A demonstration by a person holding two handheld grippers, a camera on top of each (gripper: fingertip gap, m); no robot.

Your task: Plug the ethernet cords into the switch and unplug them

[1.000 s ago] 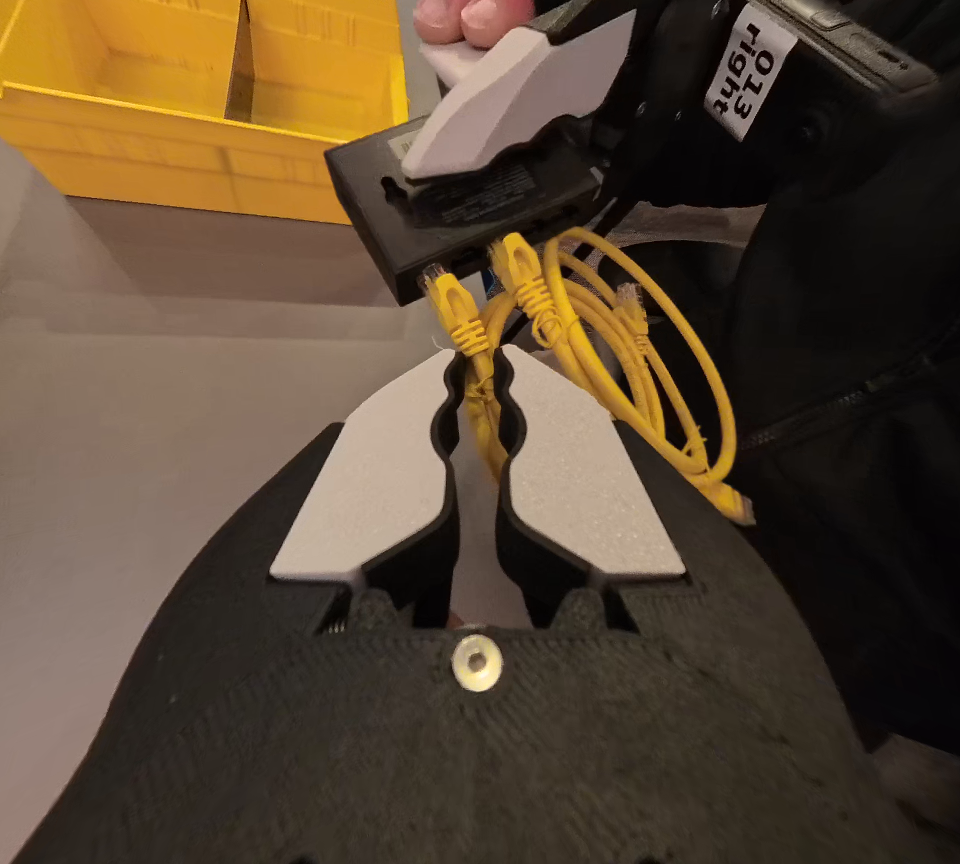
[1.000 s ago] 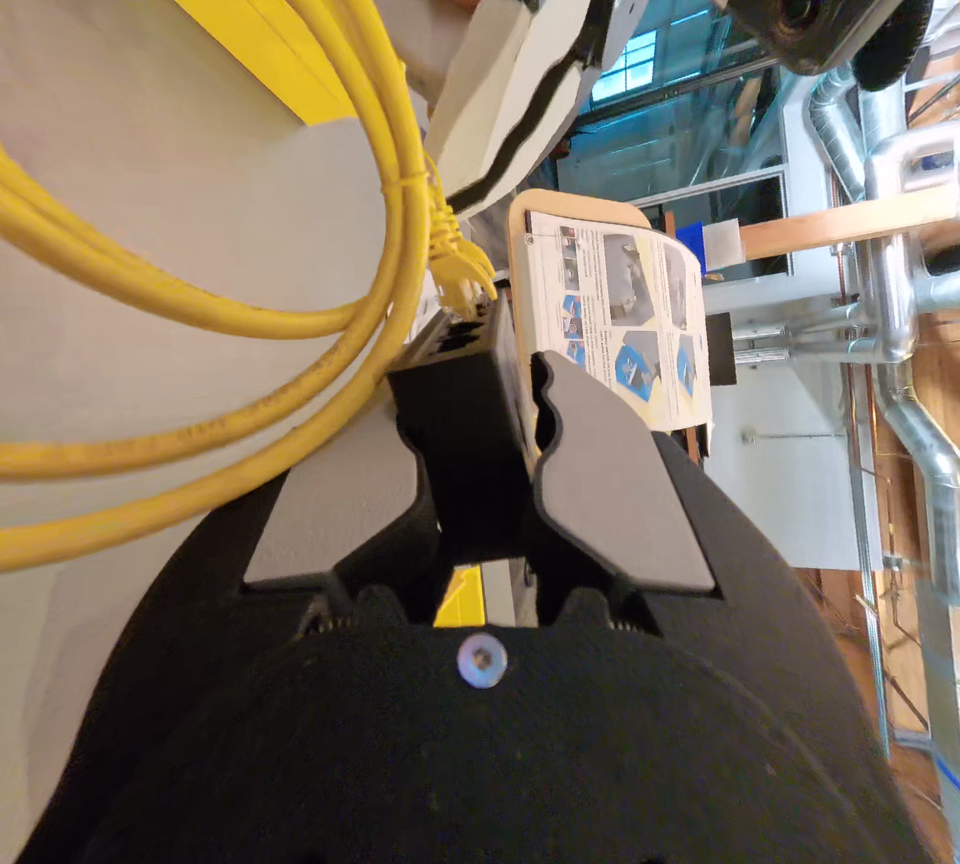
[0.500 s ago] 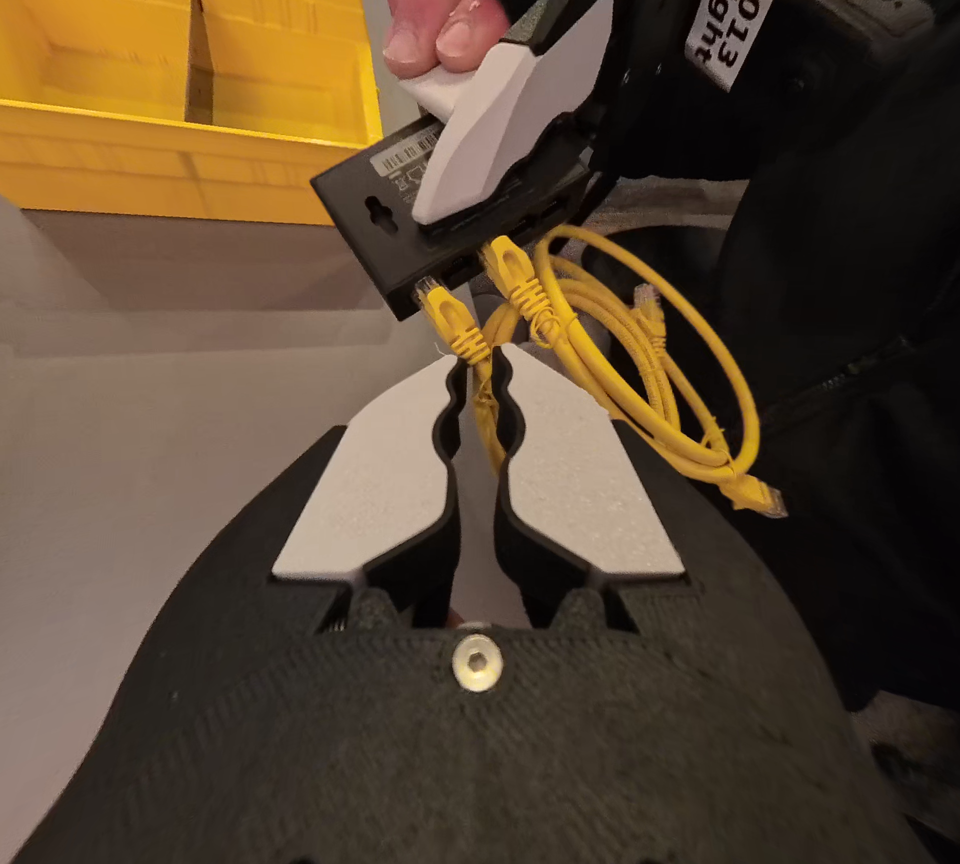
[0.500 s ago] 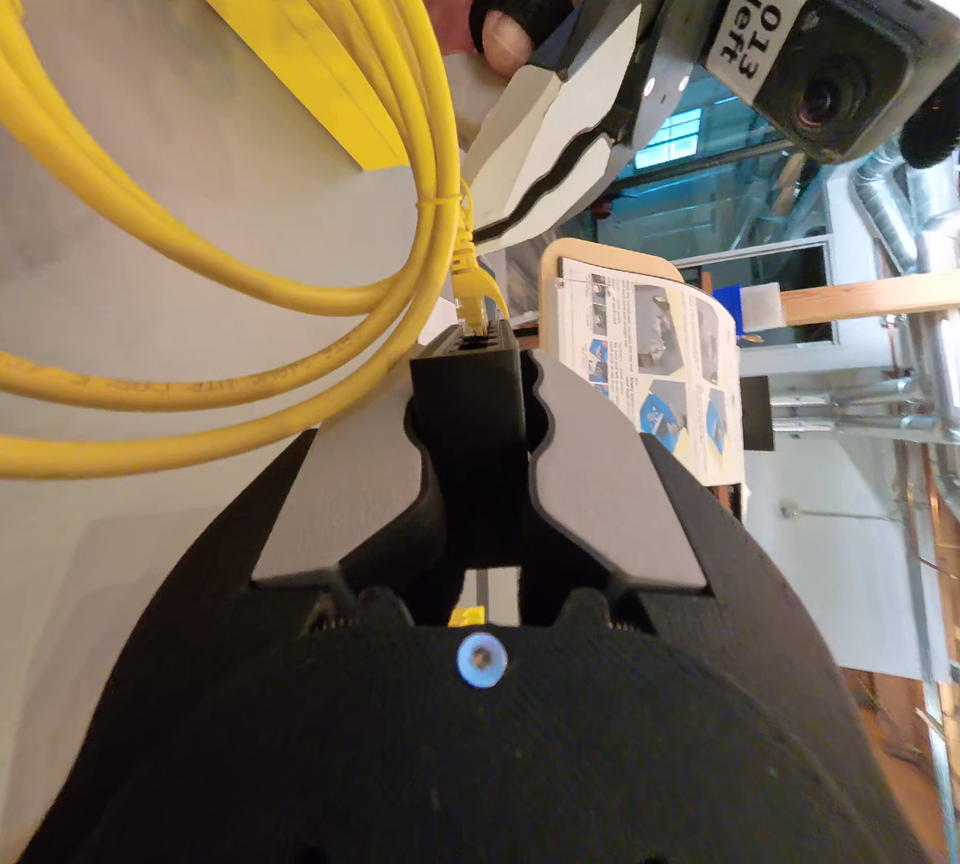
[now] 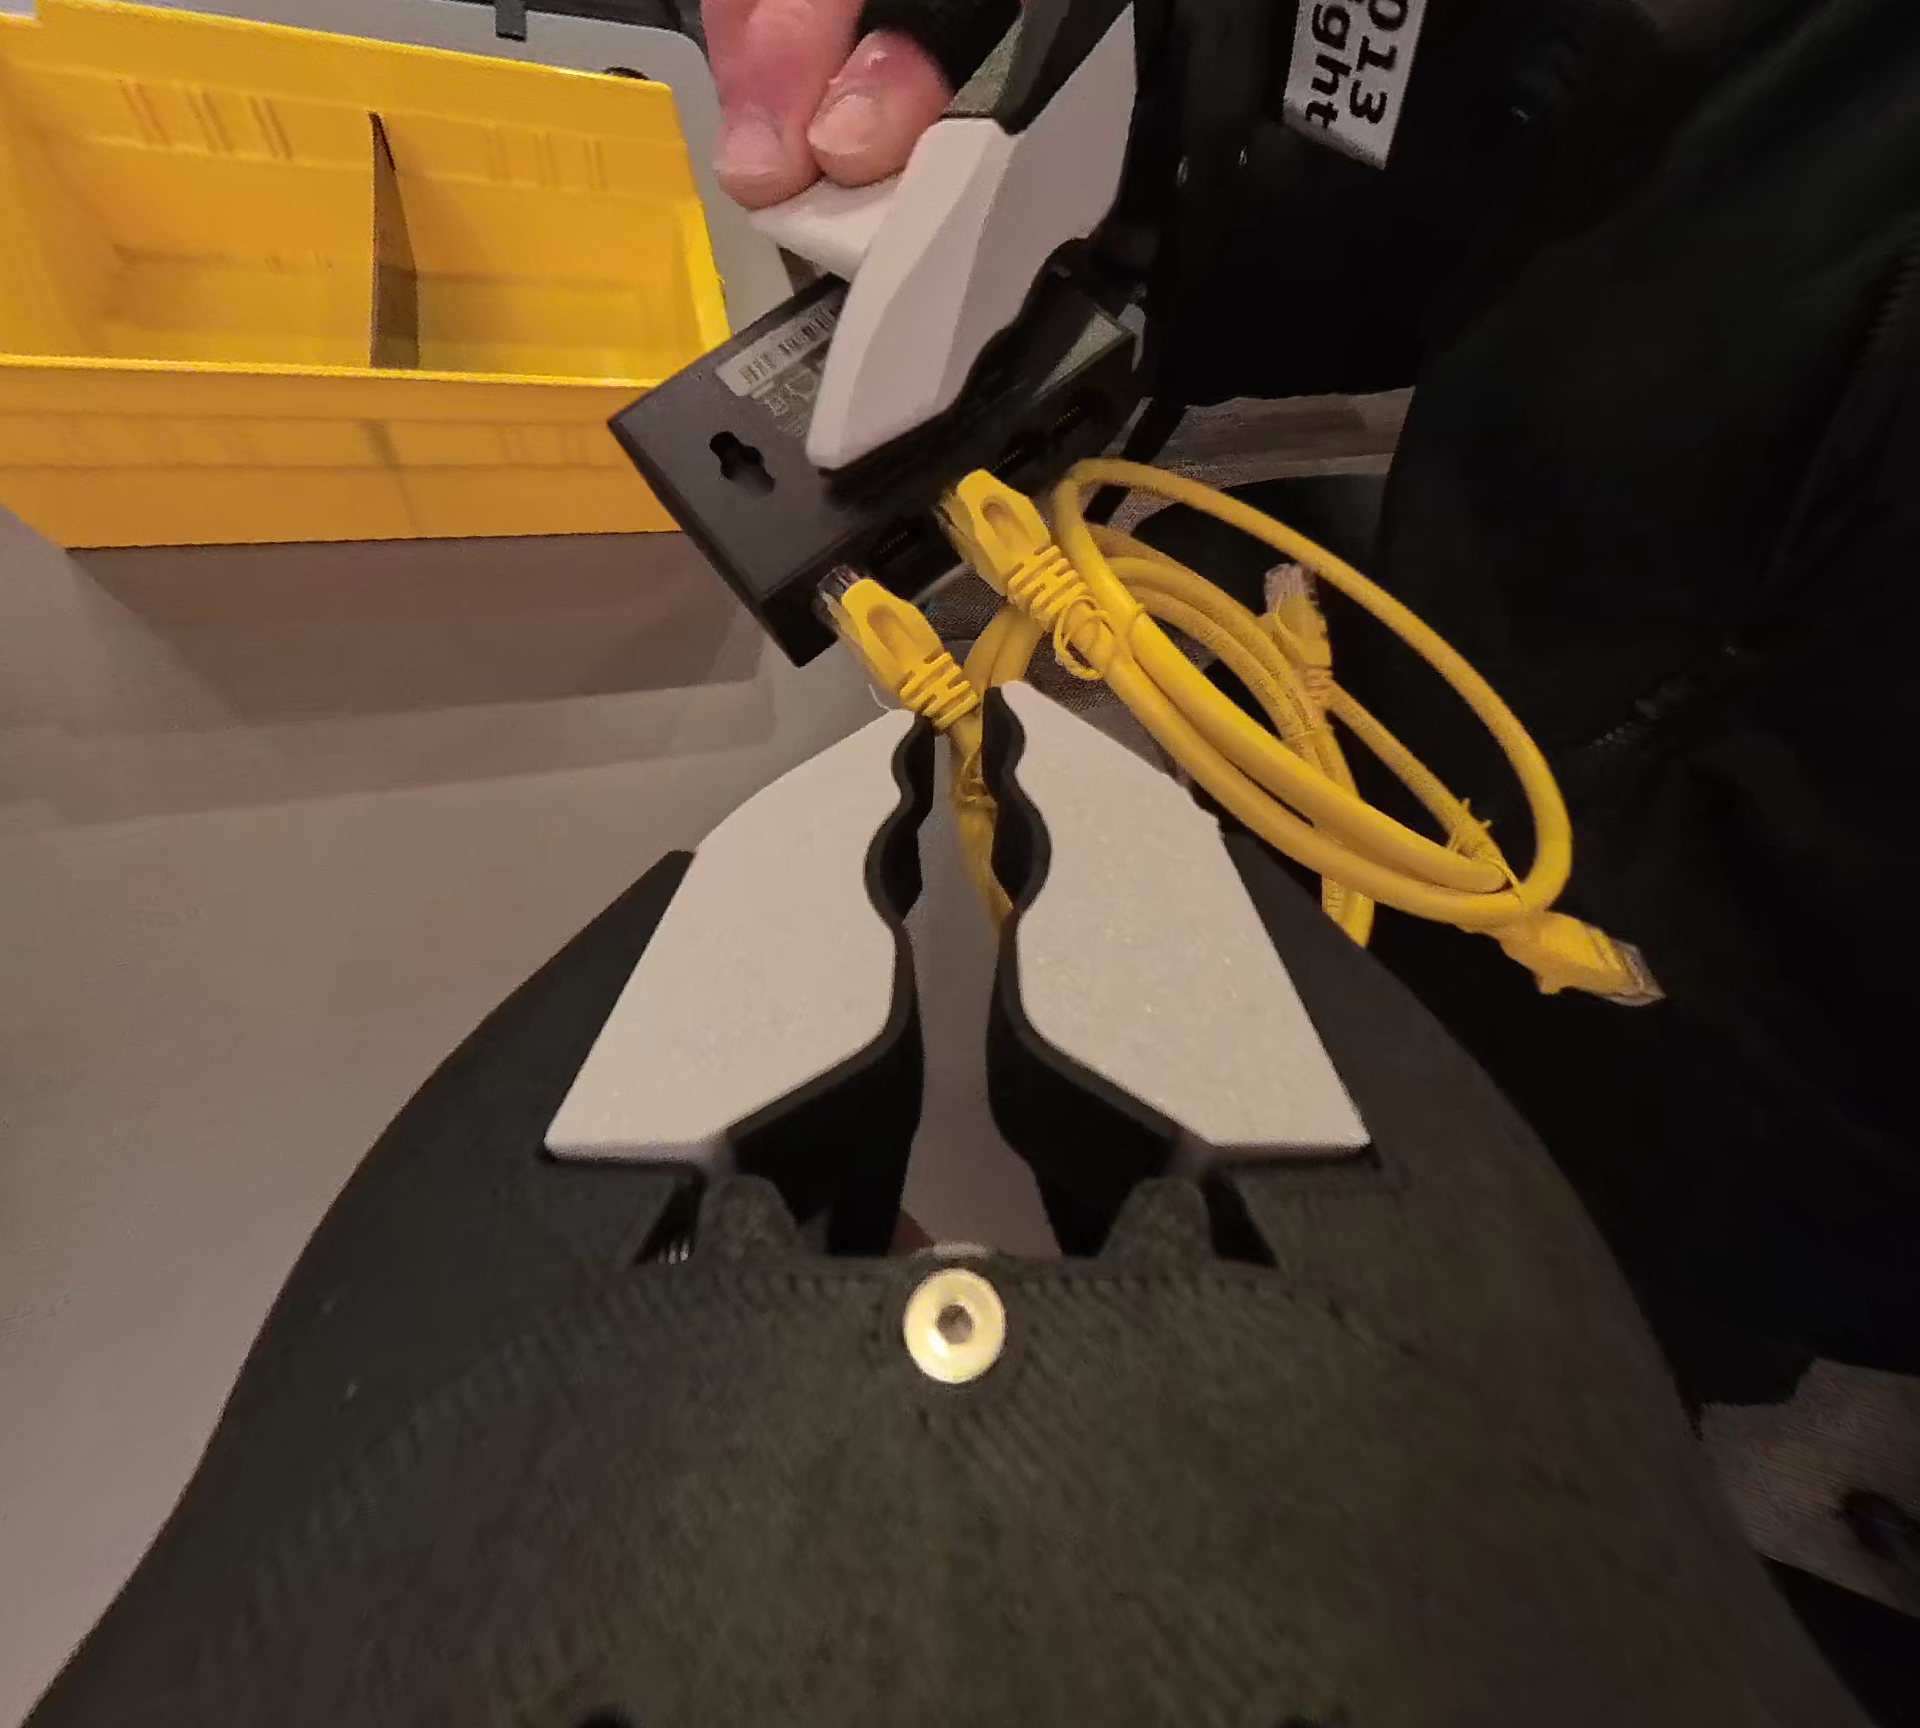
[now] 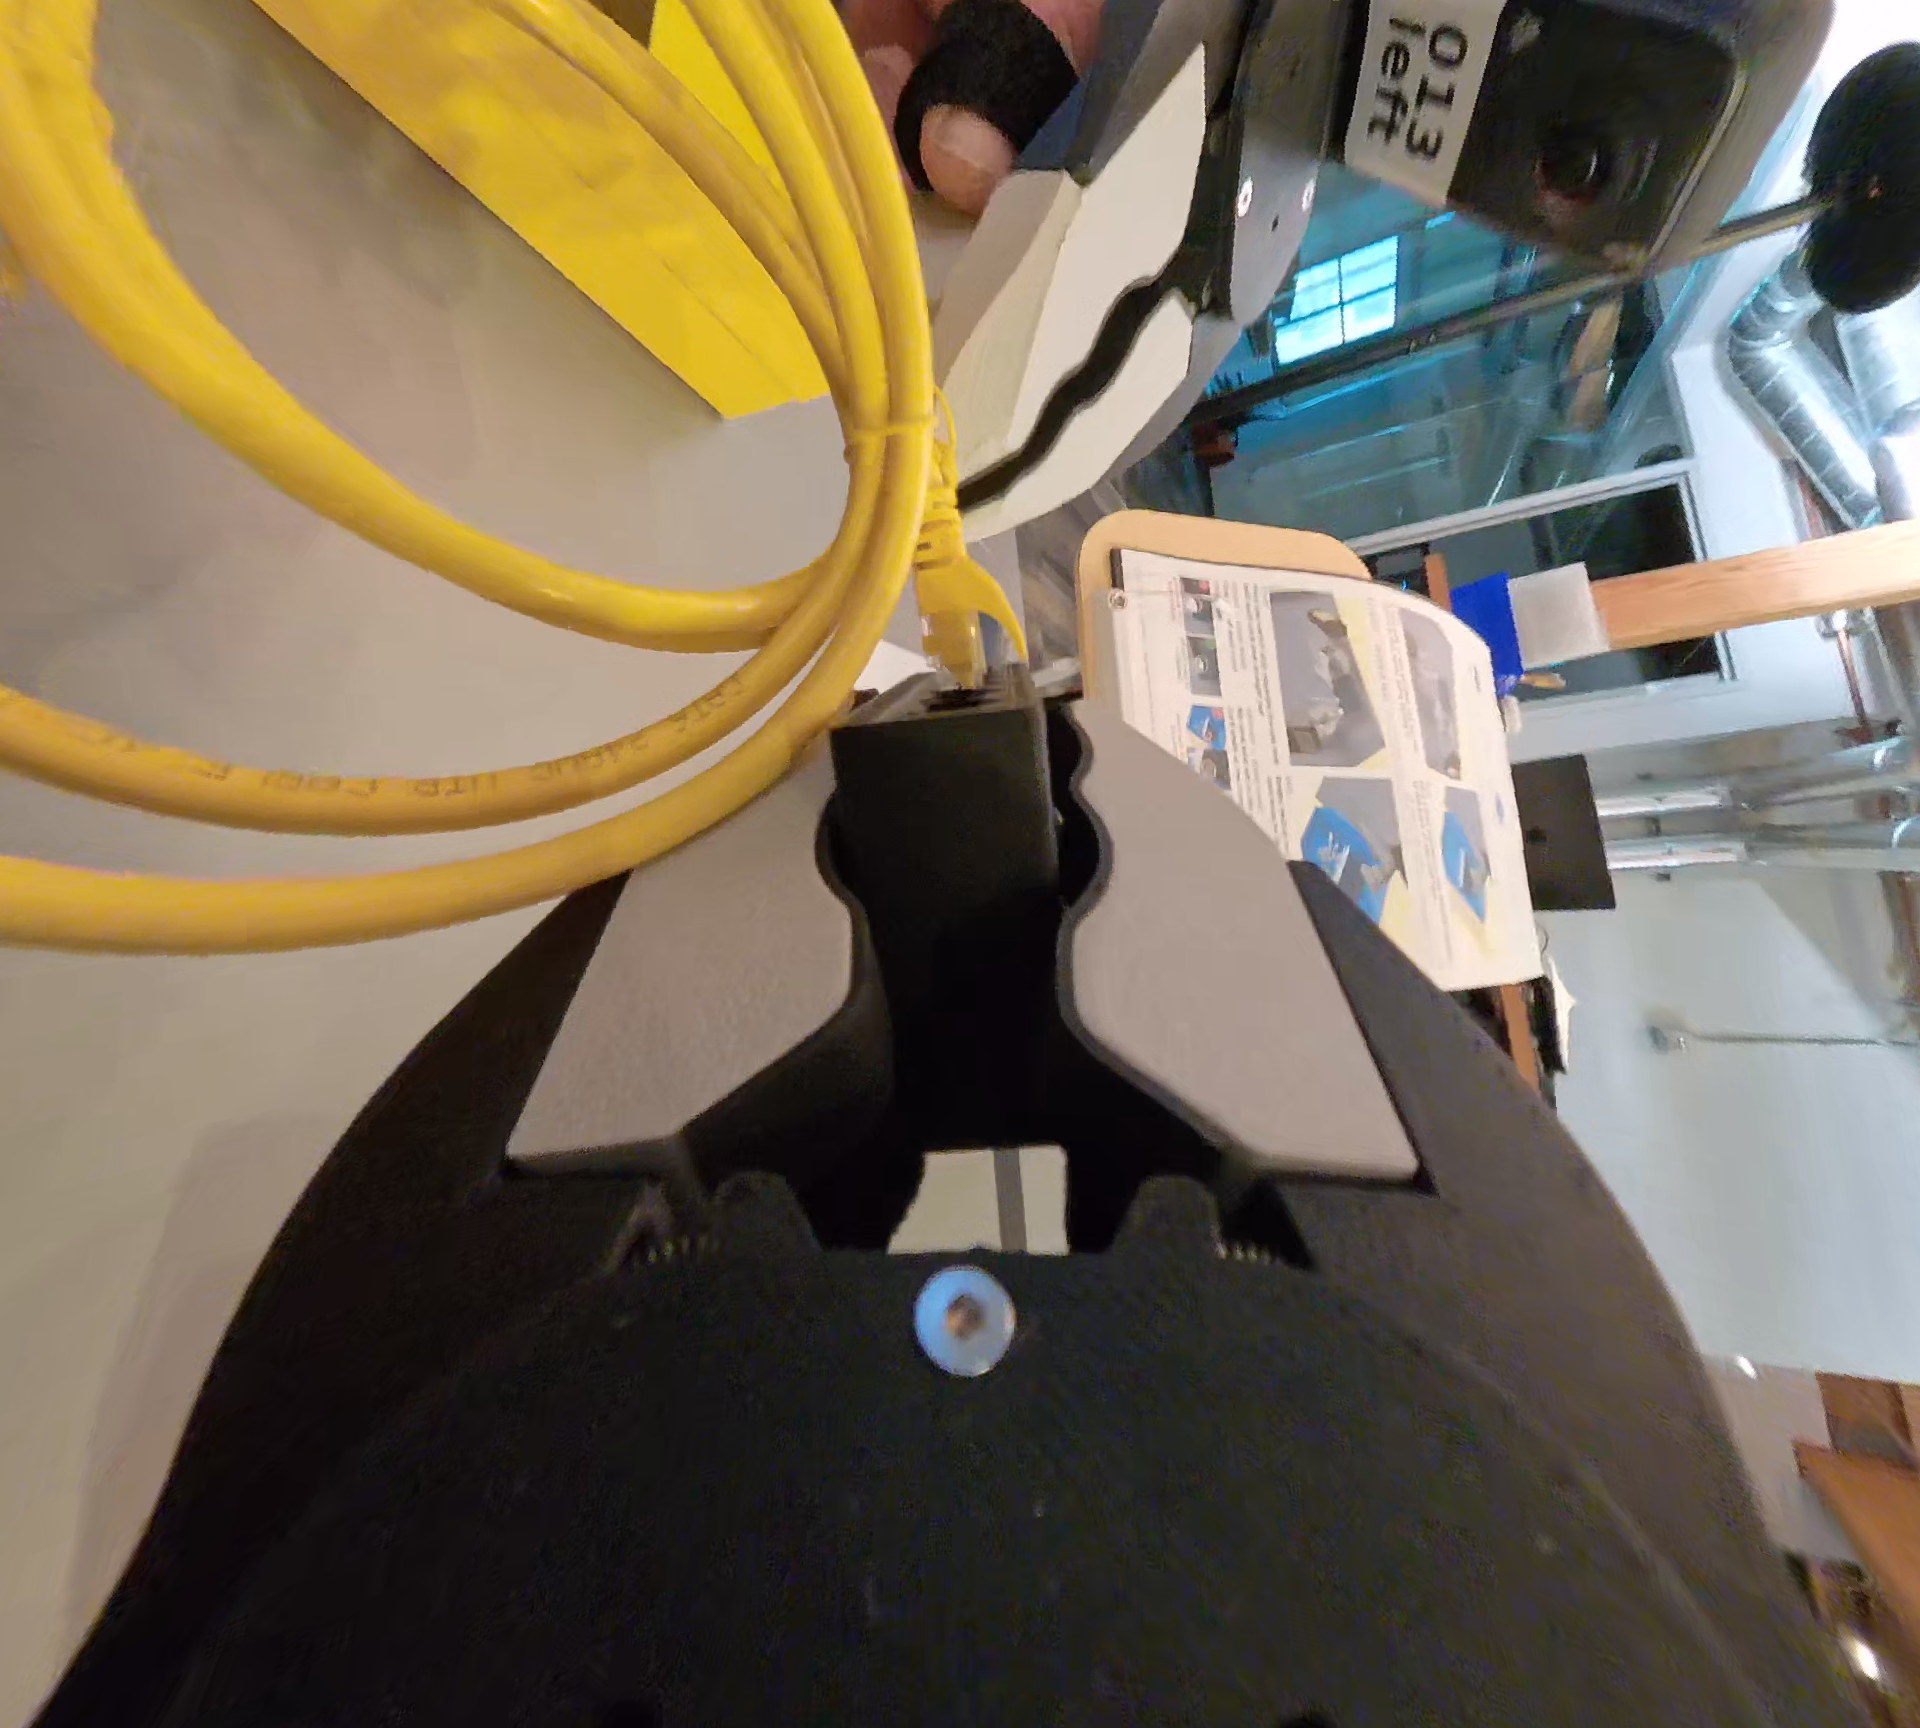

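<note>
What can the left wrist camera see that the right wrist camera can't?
Only the left wrist view shows the inside of the yellow plastic bin with its divider, and a loose yellow plug dangling free. Only the right wrist view shows a printed picture sheet and silver pipes. Both show the black box-shaped switch, the yellow ethernet cords, the left gripper pinching a cord, and the right gripper clamping the switch.

A workshop-like lab: bare metal ducts (image 6: 1808, 390), a posted instruction sheet (image 6: 1340, 743), a yellow parts bin (image 5: 312, 307).
</note>
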